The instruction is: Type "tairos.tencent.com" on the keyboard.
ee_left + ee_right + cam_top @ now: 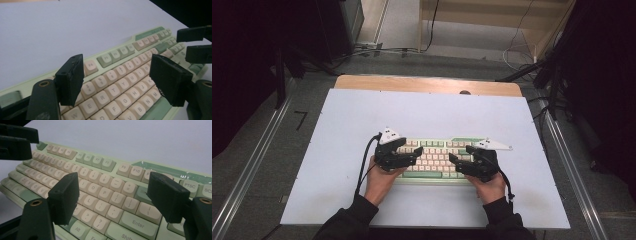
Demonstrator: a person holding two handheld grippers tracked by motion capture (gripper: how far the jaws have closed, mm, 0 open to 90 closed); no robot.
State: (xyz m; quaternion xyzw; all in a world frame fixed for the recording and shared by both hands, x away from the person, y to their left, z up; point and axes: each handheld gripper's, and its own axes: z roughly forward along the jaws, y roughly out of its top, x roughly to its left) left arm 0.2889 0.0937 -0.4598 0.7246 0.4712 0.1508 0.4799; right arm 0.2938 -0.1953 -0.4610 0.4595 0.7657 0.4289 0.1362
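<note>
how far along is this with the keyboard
Early on. Done: both hands have brought their tools over the keyboard, which lies flat on the white table. In hand: the left gripper and right gripper hover open above the keys, gripping nothing. Left: any actual pressing or grasping.

We see a white sheet [422, 112] covering most of a wooden table [427, 84], whose bare wood shows along the far edge. Beyond that edge, cables [382, 50] trail across the grey floor [452, 60] beneath a pale wooden frame [492, 20]. Metal rails [249, 170] flank both sides.
</note>
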